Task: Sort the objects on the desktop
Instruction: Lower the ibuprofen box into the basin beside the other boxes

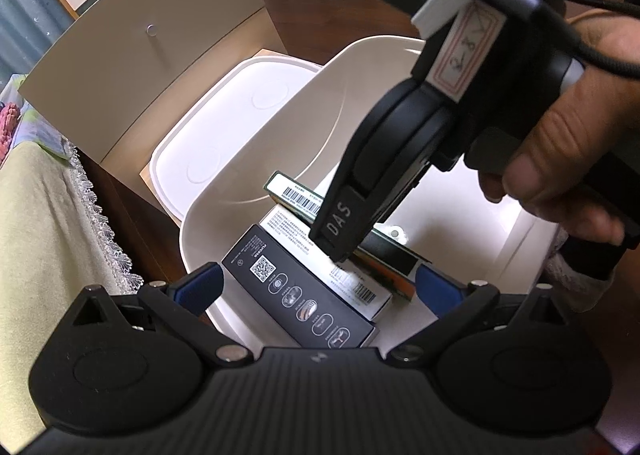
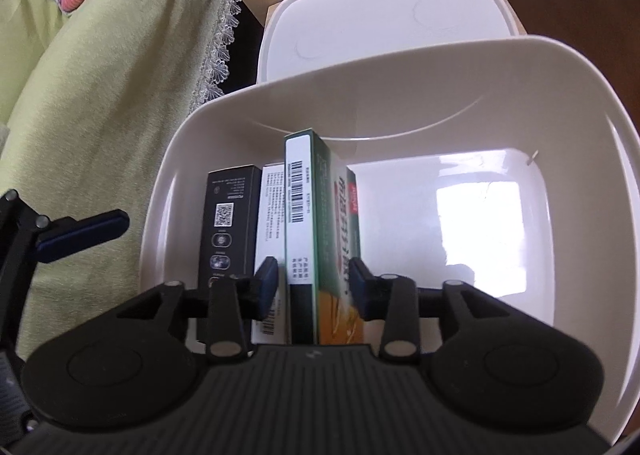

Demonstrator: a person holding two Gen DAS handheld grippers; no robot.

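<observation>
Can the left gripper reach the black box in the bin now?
Probably yes. The left gripper is open just above the black box, and nothing lies between them; the right gripper is at the green box beside.

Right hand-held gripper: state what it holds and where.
The right hand-held gripper brackets the green box's near end inside the white bin; pad contact cannot be told.

The black left gripper with blue pads [image 1: 316, 289] is spread wide, its 2 fingers far apart and holding nothing. The black right gripper with blue pads [image 2: 314, 287], gripped by a person's bare hand [image 1: 560, 143], angles steeply downward, jaws narrowed, neither pad visibly pressing.
</observation>
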